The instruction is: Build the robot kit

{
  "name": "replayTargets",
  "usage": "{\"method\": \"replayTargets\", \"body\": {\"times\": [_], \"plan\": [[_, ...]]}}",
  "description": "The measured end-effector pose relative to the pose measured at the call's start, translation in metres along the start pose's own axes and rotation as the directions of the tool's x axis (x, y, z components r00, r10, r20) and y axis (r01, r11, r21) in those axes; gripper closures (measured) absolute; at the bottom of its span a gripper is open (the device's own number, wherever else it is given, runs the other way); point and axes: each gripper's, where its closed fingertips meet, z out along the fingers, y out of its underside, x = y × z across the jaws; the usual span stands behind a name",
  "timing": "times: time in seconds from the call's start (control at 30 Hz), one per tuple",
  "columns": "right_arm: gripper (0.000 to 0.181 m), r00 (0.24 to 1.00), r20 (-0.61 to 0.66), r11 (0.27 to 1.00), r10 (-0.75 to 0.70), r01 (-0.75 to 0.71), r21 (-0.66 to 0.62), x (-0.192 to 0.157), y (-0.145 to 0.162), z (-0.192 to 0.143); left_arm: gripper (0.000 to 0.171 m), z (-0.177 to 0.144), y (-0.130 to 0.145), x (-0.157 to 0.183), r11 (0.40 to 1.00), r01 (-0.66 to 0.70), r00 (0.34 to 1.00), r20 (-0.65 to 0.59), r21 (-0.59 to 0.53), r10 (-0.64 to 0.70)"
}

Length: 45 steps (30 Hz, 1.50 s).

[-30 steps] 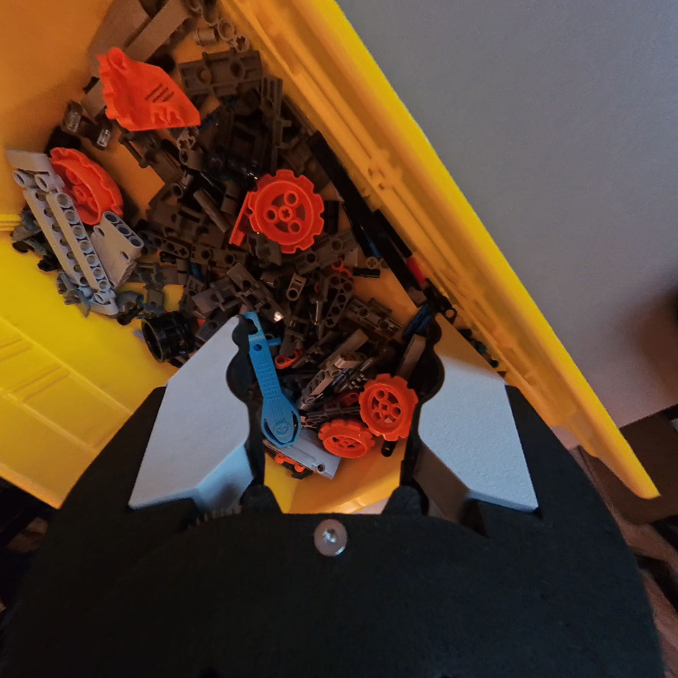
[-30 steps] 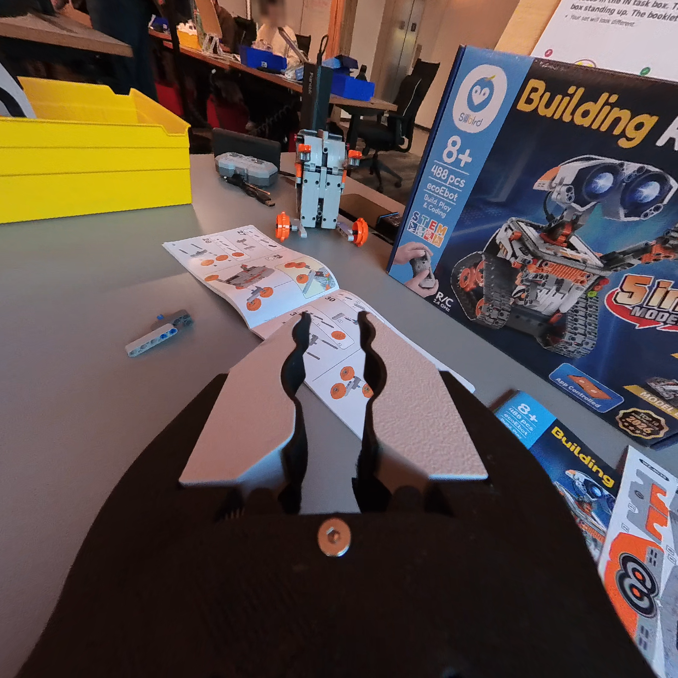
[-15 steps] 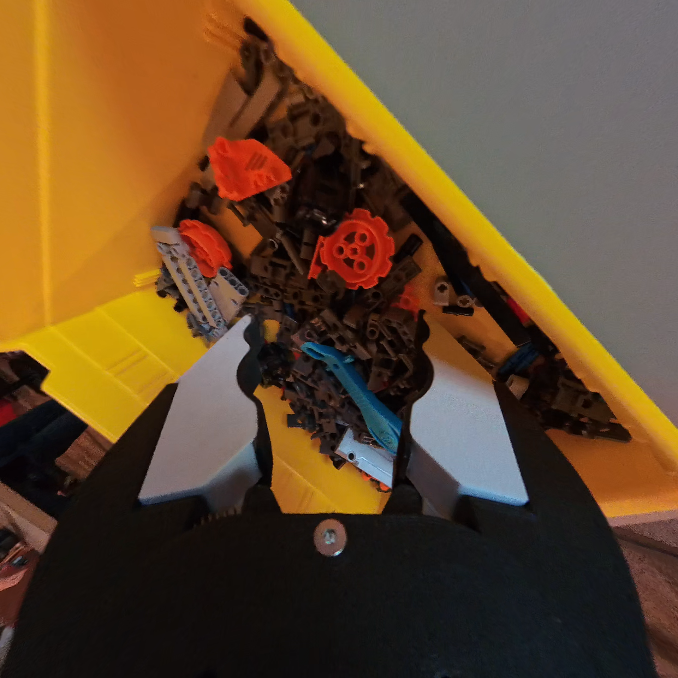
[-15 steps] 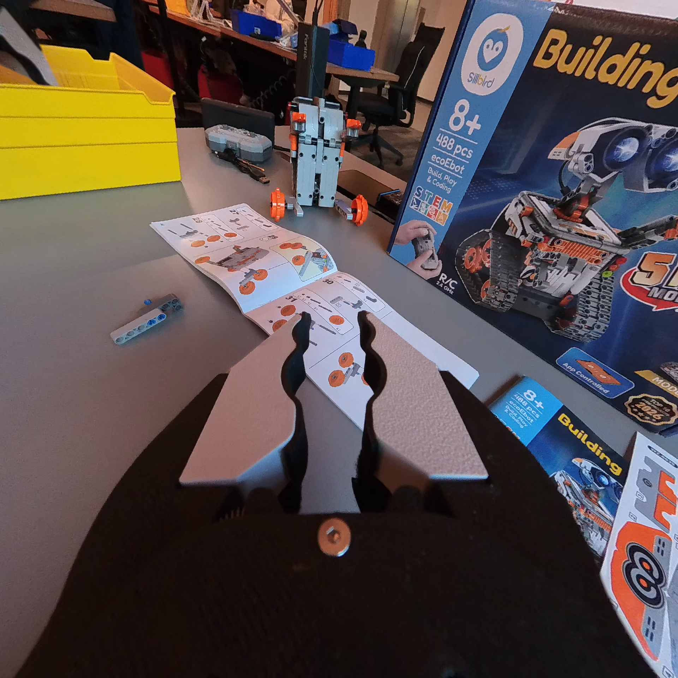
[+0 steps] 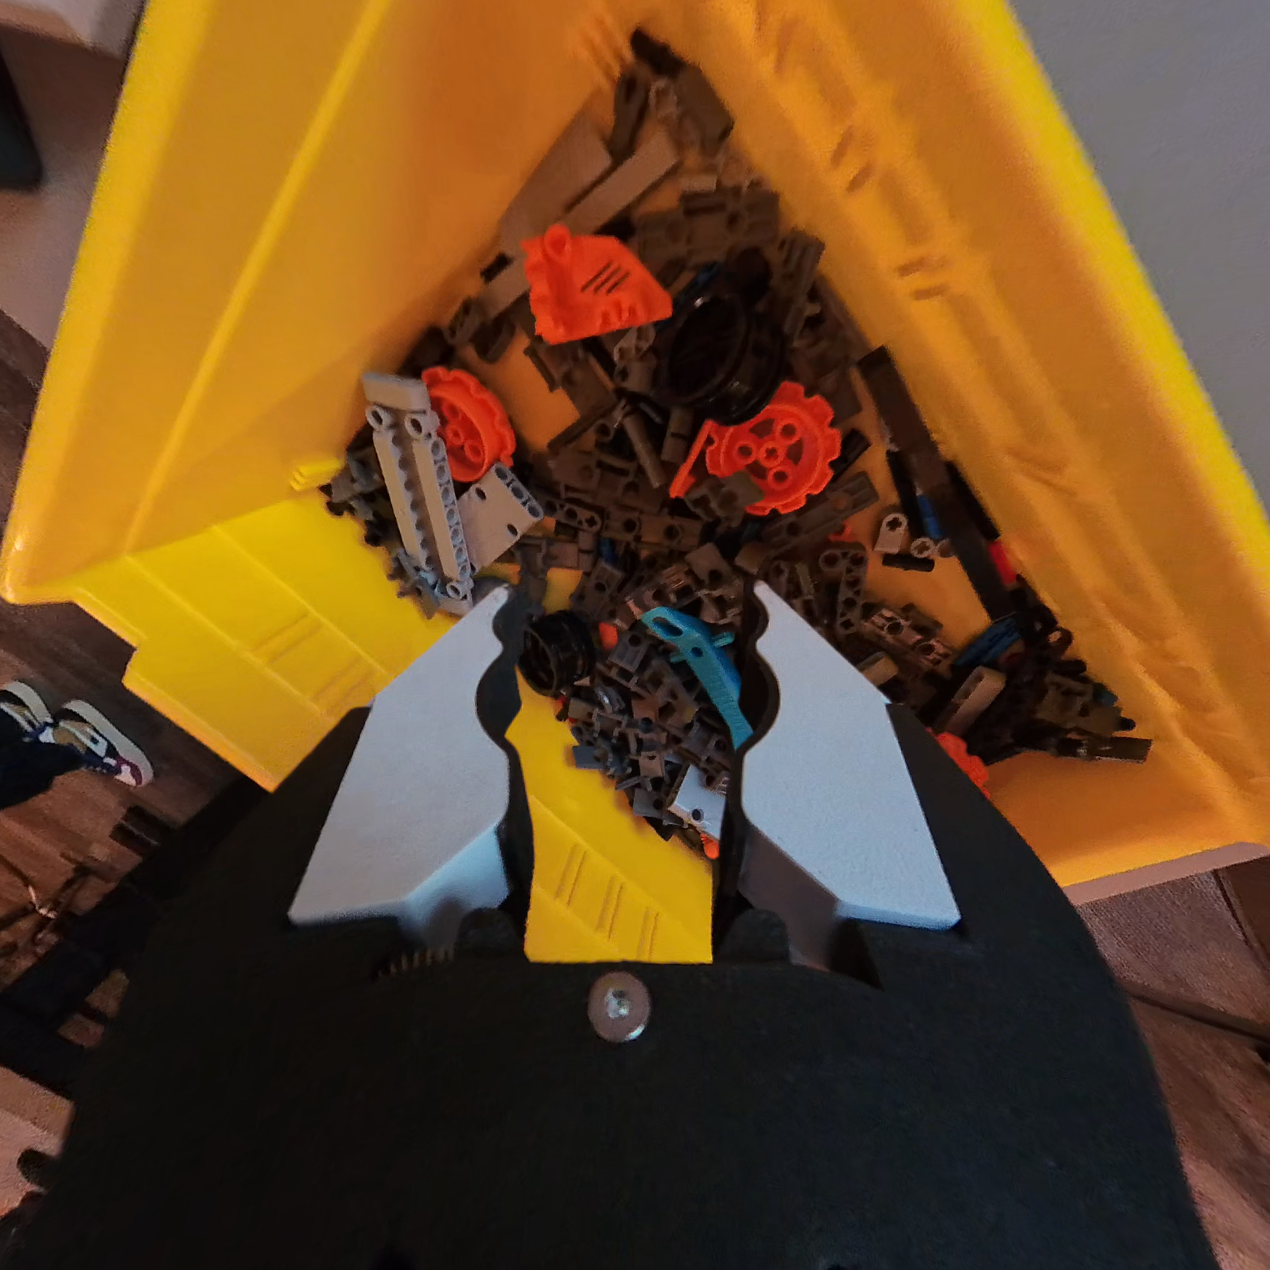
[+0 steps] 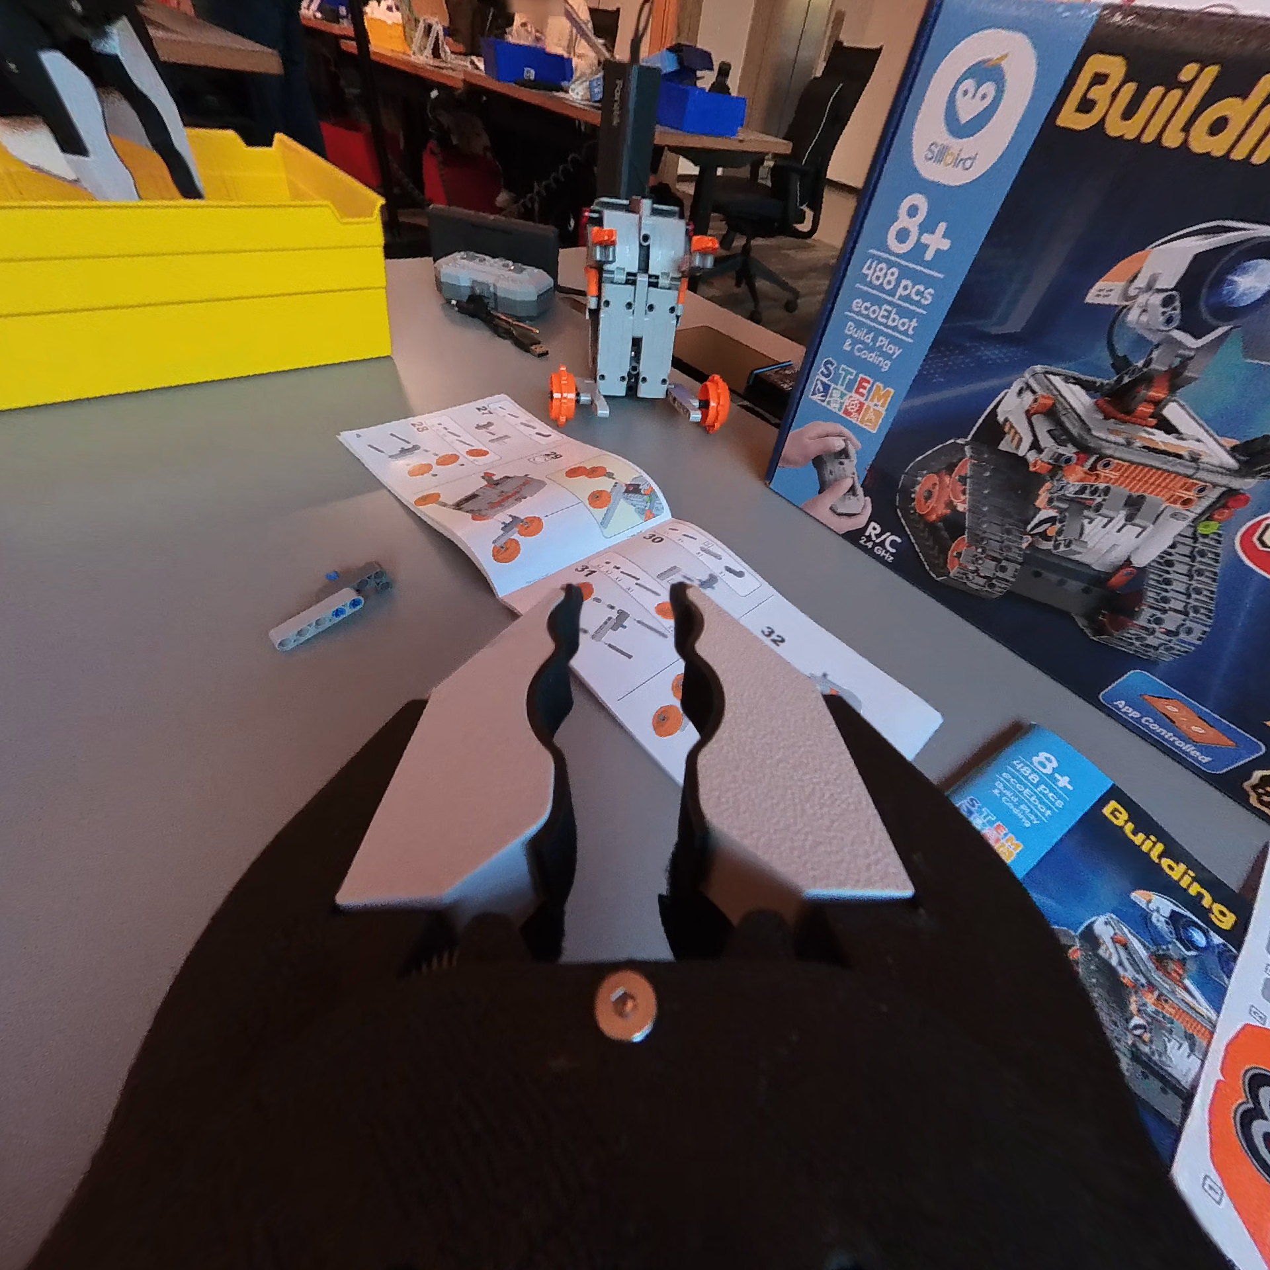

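Above the yellow bin (image 5: 288,288) of building-block parts (image 5: 660,522), the left gripper (image 5: 629,608) hangs, fingers apart; over the instruction booklet (image 6: 550,508), the right gripper (image 6: 622,598) hangs, fingers slightly apart, empty.

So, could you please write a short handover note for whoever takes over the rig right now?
Left gripper: open, empty, poised over the yellow bin of loose parts, nearest a blue tool and a small black wheel.
Right gripper: open, empty, above the open booklet on the grey table.
On the table: a partly built grey model standing upright, a short grey beam left of the booklet, the kit box on the right.
Nothing is held; the pictures do not show which piece comes next.
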Motion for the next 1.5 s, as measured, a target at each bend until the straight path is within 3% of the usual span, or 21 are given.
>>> {"method": "replayTargets", "body": {"times": [0.07,0.13,0.2,0.33,0.5,0.7,1.1,1.23,1.43,1.5], "plan": [[0.156,1.000,0.007,1.000,-0.017,0.017,-0.011,-0.004,0.001,0.001,0.117,0.002,0.003,-0.006,1.000,0.025,1.000,-0.002,0.010,-0.025],[0.156,1.000,0.011,1.000,-0.027,0.027,-0.014,-0.006,0.002,0.002,0.112,0.005,0.009,-0.005,0.997,0.078,0.996,-0.037,-0.004,-0.078],[0.156,0.999,0.004,0.999,-0.034,0.034,-0.024,-0.005,0.004,0.002,0.111,0.003,0.020,0.007,0.994,0.099,0.990,-0.101,-0.039,-0.103],[0.156,1.000,-0.006,1.000,-0.019,0.019,-0.018,0.001,0.002,0.000,0.096,-0.015,0.032,0.038,0.984,0.175,0.961,-0.222,0.029,-0.165],[0.156,0.999,0.026,1.000,0.019,-0.019,-0.009,-0.005,-0.001,0.002,0.099,-0.014,0.066,0.049,0.981,0.193,0.955,-0.225,-0.028,-0.194],[0.156,0.999,0.013,0.998,-0.048,0.049,-0.045,-0.011,0.005,0.002,0.104,-0.005,0.083,0.056,0.981,0.174,0.955,-0.231,-0.082,-0.189],[0.156,0.997,0.044,0.996,-0.055,0.058,-0.066,-0.020,0.010,0.007,0.100,-0.008,0.098,0.067,0.988,0.154,0.947,-0.280,-0.033,-0.157],[0.156,0.996,0.065,0.994,-0.063,0.069,-0.090,-0.025,0.015,0.010,0.087,-0.018,0.097,0.072,0.983,0.182,0.935,-0.313,0.013,-0.168],[0.156,0.991,0.105,0.994,-0.080,0.087,-0.065,-0.039,0.009,0.011,0.083,0.013,0.092,0.076,0.996,0.094,0.987,-0.132,0.004,-0.092],[0.156,0.989,0.118,0.991,-0.088,0.099,-0.089,-0.042,0.014,0.014,0.107,0.015,0.080,0.057,0.997,0.050,0.998,-0.031,0.059,-0.048]]}}
